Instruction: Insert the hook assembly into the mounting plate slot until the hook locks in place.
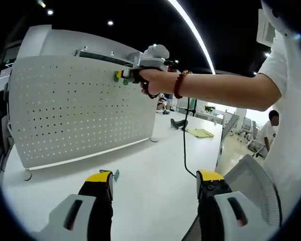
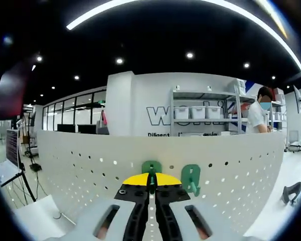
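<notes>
A white perforated mounting plate [image 1: 80, 115] stands upright on the white table [image 1: 150, 165]. Near its top edge a hand holds my right gripper [image 1: 133, 75] against the plate, beside green hook parts [image 1: 118, 75]. In the right gripper view my right gripper [image 2: 151, 182] is shut on a green hook [image 2: 151, 167] pressed to the plate [image 2: 80, 165]. A second green hook [image 2: 191, 178] hangs just to its right. My left gripper [image 1: 155, 182] is open low over the table with nothing between its jaws. A small green piece [image 1: 116, 174] lies by its left jaw.
A black cable [image 1: 184, 145] hangs from the right gripper down to the table. A mesh chair back [image 1: 251, 175] stands at the table's right edge. A yellowish item [image 1: 200, 133] and a dark object [image 1: 179, 123] lie far back. A dark clamp-like object [image 2: 291, 192] sits to the right of the plate.
</notes>
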`<move>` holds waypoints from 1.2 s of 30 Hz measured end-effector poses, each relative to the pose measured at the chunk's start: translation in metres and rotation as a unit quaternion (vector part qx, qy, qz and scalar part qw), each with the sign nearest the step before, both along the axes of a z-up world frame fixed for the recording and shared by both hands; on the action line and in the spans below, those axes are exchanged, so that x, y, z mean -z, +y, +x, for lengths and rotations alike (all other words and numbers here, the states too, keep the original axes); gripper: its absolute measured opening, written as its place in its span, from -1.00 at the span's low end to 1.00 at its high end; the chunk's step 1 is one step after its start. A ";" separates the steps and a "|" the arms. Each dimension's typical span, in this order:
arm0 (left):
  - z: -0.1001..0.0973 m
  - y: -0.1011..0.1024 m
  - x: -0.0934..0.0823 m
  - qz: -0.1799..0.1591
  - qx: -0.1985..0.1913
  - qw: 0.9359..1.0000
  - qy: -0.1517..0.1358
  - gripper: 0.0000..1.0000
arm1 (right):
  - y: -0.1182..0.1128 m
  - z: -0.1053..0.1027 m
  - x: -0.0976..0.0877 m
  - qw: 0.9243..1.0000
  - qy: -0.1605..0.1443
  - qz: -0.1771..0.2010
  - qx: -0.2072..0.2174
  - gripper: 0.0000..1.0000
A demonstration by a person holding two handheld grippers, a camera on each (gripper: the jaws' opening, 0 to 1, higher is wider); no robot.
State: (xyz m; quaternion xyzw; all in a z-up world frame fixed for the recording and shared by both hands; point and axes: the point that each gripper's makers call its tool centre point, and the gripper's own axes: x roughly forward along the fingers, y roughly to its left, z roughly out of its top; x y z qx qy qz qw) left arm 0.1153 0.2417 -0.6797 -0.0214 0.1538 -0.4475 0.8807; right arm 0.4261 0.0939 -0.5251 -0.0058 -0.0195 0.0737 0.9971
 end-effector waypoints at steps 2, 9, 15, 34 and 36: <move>0.000 0.001 0.000 0.000 -0.002 1.000 0.001 0.39 | 0.000 0.001 -0.001 1.000 -0.003 -0.001 0.002 -0.98; 0.001 0.002 0.001 0.000 -0.004 1.000 0.002 0.39 | 0.000 0.003 0.001 1.000 -0.006 -0.012 0.006 -0.97; 0.004 -0.001 -0.002 -0.003 -0.002 1.000 -0.001 0.39 | 0.001 0.002 0.000 1.000 -0.009 -0.003 -0.002 -0.96; 0.003 -0.005 -0.006 0.000 0.002 1.000 -0.008 0.39 | 0.008 -0.012 0.016 0.999 0.021 0.001 -0.030 -0.80; 0.003 -0.005 -0.007 -0.001 0.001 1.000 -0.009 0.39 | 0.008 -0.015 0.016 0.999 0.020 0.002 -0.035 -0.77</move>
